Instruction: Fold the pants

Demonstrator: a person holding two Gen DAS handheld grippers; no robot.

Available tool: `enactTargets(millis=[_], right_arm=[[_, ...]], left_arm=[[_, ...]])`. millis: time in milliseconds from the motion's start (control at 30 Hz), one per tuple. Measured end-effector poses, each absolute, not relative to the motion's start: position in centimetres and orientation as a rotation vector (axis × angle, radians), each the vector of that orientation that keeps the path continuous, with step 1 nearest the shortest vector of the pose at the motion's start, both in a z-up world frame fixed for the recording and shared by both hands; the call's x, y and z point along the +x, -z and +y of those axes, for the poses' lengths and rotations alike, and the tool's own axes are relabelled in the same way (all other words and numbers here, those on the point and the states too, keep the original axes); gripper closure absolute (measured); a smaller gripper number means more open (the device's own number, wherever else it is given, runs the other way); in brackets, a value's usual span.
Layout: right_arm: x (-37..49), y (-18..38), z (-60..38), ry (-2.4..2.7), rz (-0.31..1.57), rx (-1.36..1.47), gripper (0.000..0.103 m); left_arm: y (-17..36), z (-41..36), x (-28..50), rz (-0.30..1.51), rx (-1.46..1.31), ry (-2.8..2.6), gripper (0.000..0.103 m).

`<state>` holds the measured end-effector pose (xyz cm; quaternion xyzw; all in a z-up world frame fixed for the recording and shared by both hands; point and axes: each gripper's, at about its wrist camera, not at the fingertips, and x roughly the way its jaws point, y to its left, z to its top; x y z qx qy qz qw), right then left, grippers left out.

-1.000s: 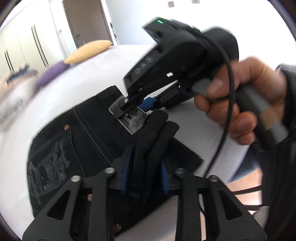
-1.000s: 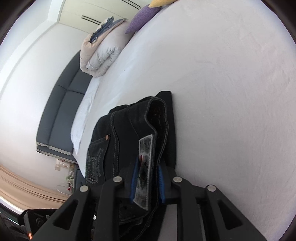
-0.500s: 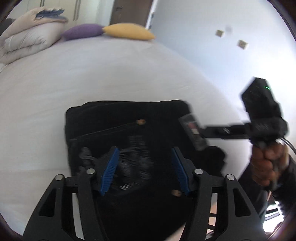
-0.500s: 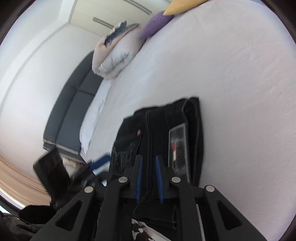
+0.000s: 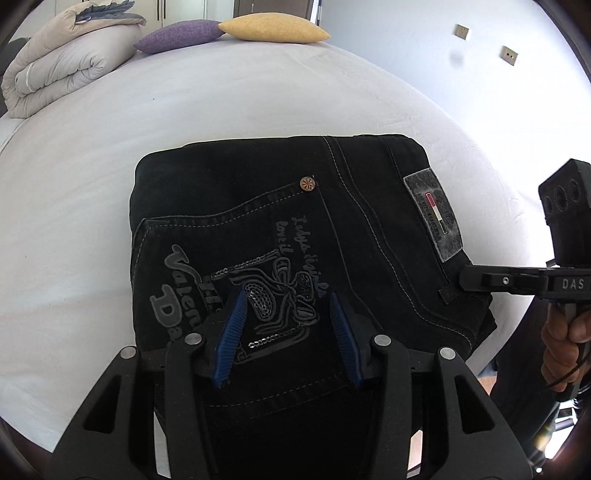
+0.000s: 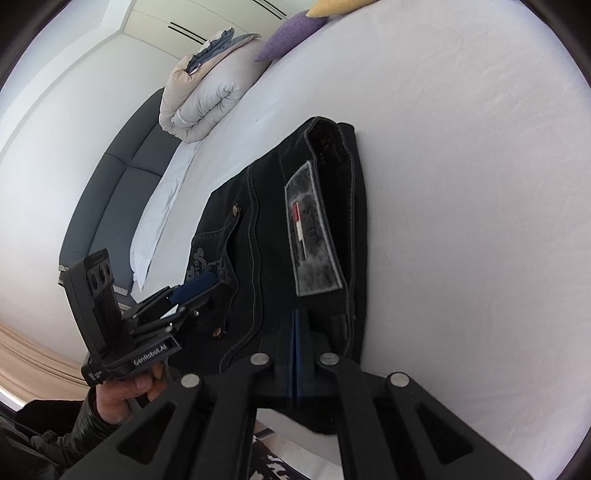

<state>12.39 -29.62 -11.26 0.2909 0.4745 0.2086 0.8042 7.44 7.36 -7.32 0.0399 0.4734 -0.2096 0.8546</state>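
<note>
Lying folded: one pants (image 5: 280, 206); two pillows (image 5: 271, 29); one duvet (image 5: 62, 62).

Left gripper (image 5: 288, 325) lower centre, jaws apart, just narrowed, nothing clamped. Right gripper (image 6: 295, 354) bottom centre, pads just closed together, empty; hand (image 5: 565, 350) far right.

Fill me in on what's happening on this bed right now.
A person with a handheld gripper in each hand is folding black pants, which now lie as a compact folded stack on the white bed. The left gripper hangs over the embroidered back pocket, jaws apart and nothing pinched; they have just been closing a little. The right gripper is shut at the waistband edge near the grey patch; whether it pinches cloth is unclear.
</note>
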Motion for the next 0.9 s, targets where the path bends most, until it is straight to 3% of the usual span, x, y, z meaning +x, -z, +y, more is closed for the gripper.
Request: enactTargets(millis=[433,500,567,633,700,900], right_arm=[[8.6,11.6,-28.5,-0.385,1.051,0.488,0.103],[7.9,11.0,-28.7,-0.397,1.047,0.487,0.091],[7.2,9.7,-29.4,-0.392,1.015,0.49,0.052],[6.9,8.3,-30.6,-0.395,0.949,0.518,0.036],[7.4,7.4,-31.8,-0.39,0.904,0.56,0.034],[12.2,7.8,-33.2,-0.389,0.926,0.65,0.031]], left_arm=[[6.6,7.2,5.1,0.987,0.011,0.458,0.057],[6.1,8.3,4.2,0.98,-0.047,0.47,0.056],[5.2,10.0,3.3,0.955,-0.092,0.457,0.053],[4.0,12.3,2.5,0.912,-0.145,0.431,0.034],[3.6,13.9,3.0,0.89,-0.19,0.4,0.025],[6.0,16.4,8.0,0.978,-0.401,0.467,0.024]])
